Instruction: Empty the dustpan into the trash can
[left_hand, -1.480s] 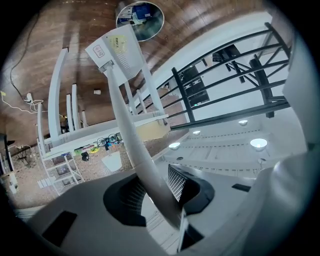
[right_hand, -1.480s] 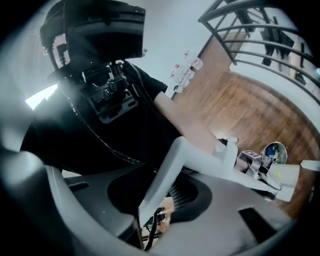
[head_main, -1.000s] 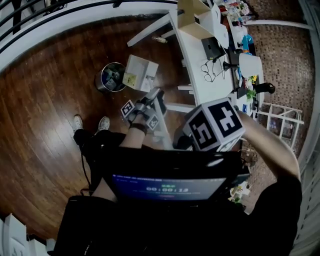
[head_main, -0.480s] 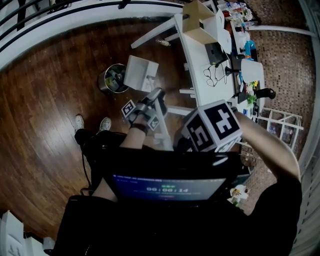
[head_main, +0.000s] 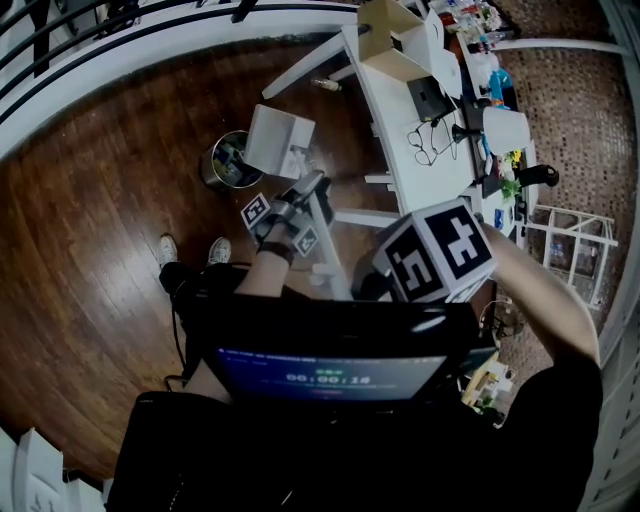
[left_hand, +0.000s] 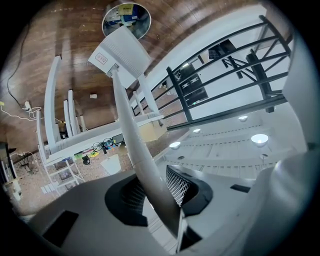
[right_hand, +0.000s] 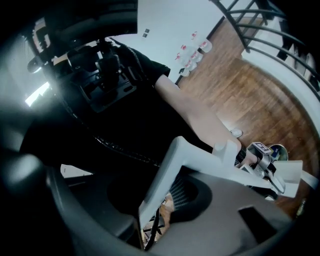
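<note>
Nearest me, my right gripper (right_hand: 161, 200) has its fingers clamped on the bent top end of the long white plastic handle (left_hand: 131, 135). Further along, my left gripper (left_hand: 161, 197) has its fingers closed round the same shaft, so both grips are on a smooth, thin pole. If either pair slips, I judge the pole could roll and swing the white box-shaped plastic dustpan (head_main: 280, 140) off line. In the head view the pan sits at 12 o'clock from the left gripper. Its edge overlaps the rim of the round metal trash can (head_main: 224, 165) at its 8 o'clock, not squarely above it. Tipping from here could drop sweepings on the brown wooden floor (head_main: 100, 200), or nudge the can over.
</note>
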